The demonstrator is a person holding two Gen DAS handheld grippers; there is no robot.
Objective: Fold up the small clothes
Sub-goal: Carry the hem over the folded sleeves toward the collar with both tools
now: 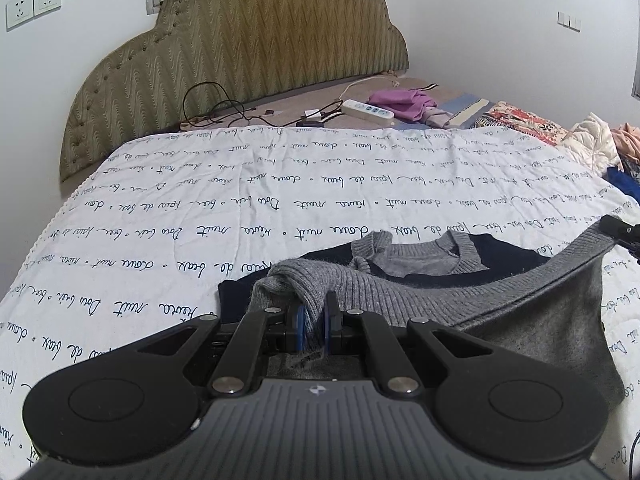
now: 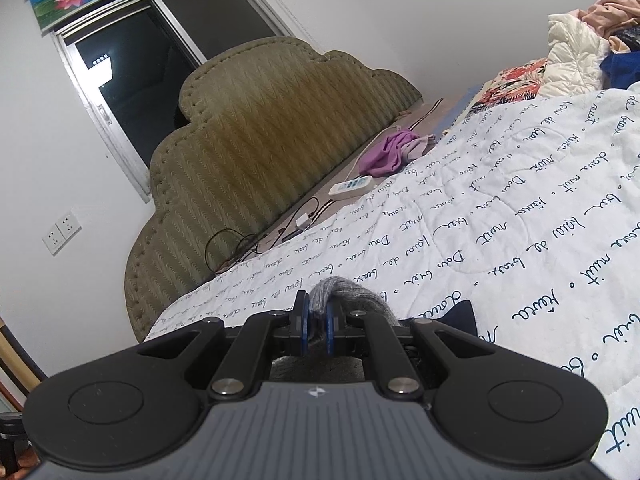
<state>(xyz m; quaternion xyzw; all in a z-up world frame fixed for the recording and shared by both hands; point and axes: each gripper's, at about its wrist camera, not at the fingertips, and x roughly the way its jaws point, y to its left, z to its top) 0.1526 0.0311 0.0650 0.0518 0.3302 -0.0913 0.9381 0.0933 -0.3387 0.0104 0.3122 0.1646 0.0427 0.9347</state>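
Both grippers pinching the grey-and-navy sweater (image 1: 460, 280)

Left gripper (image 1: 316, 312) and right gripper (image 2: 318, 312) each clamp ribbed grey hem, lower centre, over the script-printed quilt (image 1: 240, 200).

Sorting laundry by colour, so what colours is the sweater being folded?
The sweater is grey ribbed knit with dark navy panels, best seen in the left wrist view.

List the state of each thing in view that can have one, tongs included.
Left tongs: shut on the grey sweater's ribbed hem.
Right tongs: shut on the same hem.
Grey sweater: hem lifted, neckline end flat on the quilt.
Quilt: spread flat.
Power strip: plug inserted.
Window: closed, dark outside.
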